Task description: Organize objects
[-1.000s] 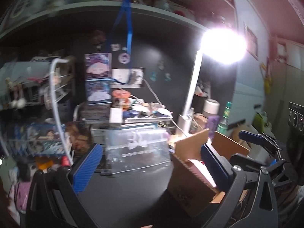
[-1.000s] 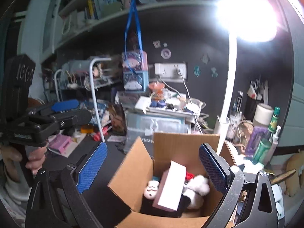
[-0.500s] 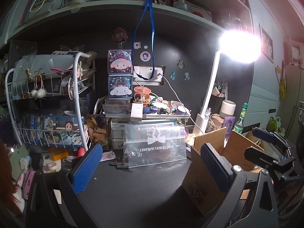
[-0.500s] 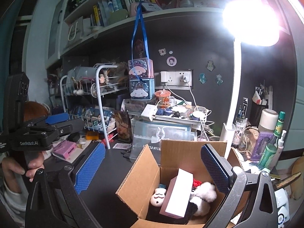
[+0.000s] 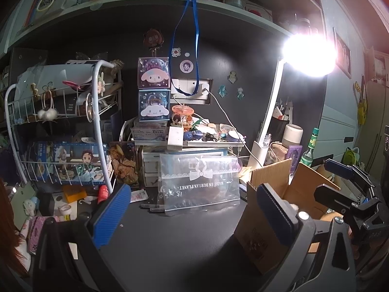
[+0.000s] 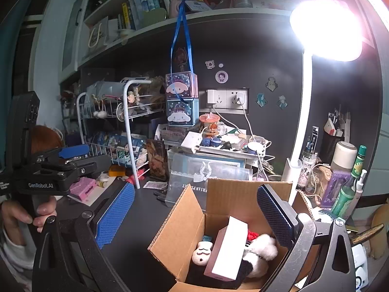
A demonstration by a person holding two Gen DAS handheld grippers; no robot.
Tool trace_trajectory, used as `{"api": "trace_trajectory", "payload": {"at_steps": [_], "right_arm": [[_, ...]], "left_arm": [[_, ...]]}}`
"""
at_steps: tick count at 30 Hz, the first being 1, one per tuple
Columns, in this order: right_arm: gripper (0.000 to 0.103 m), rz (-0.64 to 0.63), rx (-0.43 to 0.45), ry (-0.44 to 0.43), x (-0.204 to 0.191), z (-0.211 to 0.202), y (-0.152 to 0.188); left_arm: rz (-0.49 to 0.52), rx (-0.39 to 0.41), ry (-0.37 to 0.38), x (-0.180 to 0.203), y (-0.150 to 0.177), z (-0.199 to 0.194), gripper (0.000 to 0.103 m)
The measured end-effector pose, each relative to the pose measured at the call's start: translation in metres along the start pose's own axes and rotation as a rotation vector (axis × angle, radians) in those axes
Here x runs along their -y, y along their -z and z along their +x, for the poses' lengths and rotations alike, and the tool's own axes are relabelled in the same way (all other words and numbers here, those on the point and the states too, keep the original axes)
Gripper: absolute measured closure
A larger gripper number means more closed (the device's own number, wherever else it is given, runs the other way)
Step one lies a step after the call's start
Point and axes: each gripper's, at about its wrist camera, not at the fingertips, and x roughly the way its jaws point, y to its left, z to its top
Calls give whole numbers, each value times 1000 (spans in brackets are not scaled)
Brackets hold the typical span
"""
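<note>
Left wrist view
- The left gripper point(image 5: 192, 214) fills the bottom of the frame, jaws wide and holding nothing, over the bare dark desk point(image 5: 175, 238).
- A cardboard box point(image 5: 269, 187) stands at lower right, partly behind the right-hand blue pad; its inside is hidden from here.
- The right gripper point(image 5: 350, 185) shows side-on at the right edge, near the box; its jaws look apart.
- A clear pouch point(image 5: 198, 182) leans upright at centre, behind the desk's open patch.
- A white wire rack point(image 5: 60, 131) takes the left; a lit lamp point(image 5: 308, 53) glares at upper right.

Right wrist view
- The right gripper point(image 6: 194, 209) is in the foreground, jaws wide and empty, above the box point(image 6: 184, 219), which sits open at bottom centre.
- Inside the box lie a white carton point(image 6: 226, 248), tilted, a small white figure point(image 6: 201, 255) to its left and a white plush point(image 6: 262, 250) to its right.
- The left gripper point(image 6: 73, 158) is at mid left, held by a hand point(image 6: 22, 214); its jaws look narrowly parted.
- The pouch point(image 6: 206, 172) stands just behind the box.
</note>
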Motion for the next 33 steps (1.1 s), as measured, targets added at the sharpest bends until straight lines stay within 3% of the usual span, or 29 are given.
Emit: {"api": "trace_trajectory", "payload": {"at_steps": [33], "right_arm": [[1, 14, -17, 14, -2, 2, 1]], "left_arm": [[4, -7, 12, -1, 4, 0, 0]]}}
